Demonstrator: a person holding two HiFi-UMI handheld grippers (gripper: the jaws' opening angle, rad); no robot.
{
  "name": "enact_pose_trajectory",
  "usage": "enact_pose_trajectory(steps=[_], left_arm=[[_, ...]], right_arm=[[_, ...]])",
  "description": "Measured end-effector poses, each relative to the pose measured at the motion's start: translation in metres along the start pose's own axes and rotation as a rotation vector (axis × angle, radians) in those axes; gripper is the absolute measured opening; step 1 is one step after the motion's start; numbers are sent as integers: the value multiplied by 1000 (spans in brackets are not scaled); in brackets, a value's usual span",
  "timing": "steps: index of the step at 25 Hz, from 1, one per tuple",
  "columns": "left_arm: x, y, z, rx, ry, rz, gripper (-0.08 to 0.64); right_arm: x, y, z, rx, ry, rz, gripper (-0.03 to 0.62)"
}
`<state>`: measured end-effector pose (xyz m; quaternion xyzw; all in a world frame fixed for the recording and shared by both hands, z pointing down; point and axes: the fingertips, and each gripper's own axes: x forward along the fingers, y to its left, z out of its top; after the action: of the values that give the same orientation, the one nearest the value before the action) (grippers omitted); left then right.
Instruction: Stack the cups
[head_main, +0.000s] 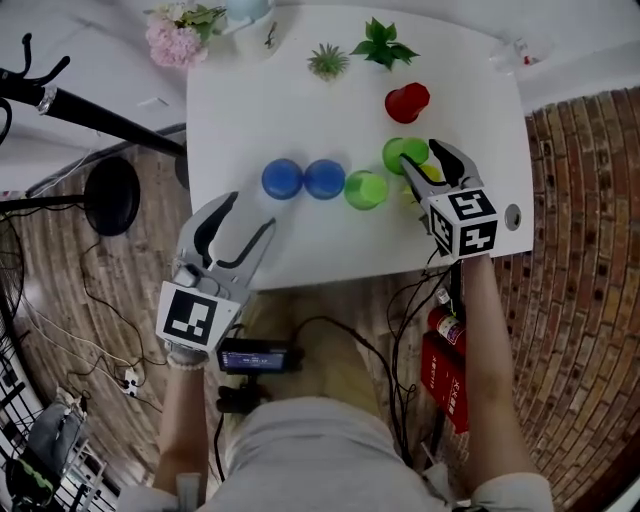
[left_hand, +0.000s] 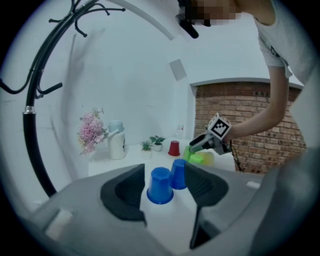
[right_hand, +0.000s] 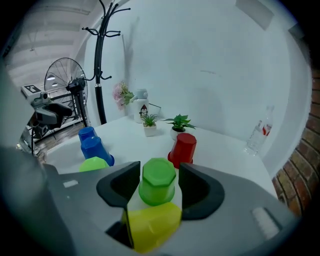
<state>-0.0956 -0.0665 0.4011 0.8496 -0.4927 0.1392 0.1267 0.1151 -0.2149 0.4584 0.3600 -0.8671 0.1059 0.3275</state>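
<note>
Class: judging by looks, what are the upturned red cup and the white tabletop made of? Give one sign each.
Upturned red cup: likely plastic, smooth; uniform colour, moulded faceted base. White tabletop: perhaps laminate or painted board, matte; flat, grainless, even white.

White worktop (head_main: 300, 110) sits against a plain white wall (right_hand: 210, 60). Wood-plank floor (head_main: 130, 270) on the left; brick wall (left_hand: 220, 100) under a white ledge on the right. Black coat stand (right_hand: 101, 65) and pedestal fan (right_hand: 61, 80) off the worktop's left end. Loose cables (head_main: 88, 300) on the floor. Light is soft and even, shadows faint.
</note>
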Motion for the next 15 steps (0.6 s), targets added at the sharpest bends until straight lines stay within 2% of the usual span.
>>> enact_pose_trajectory(steps=[8, 15], left_arm=[[-6, 6, 2, -6, -3, 17, 238], [-13, 14, 8, -8, -9, 41, 232]], right_arm=[[3, -1, 6, 15, -7, 4, 219], [-19, 10, 43, -26, -72, -2, 219]])
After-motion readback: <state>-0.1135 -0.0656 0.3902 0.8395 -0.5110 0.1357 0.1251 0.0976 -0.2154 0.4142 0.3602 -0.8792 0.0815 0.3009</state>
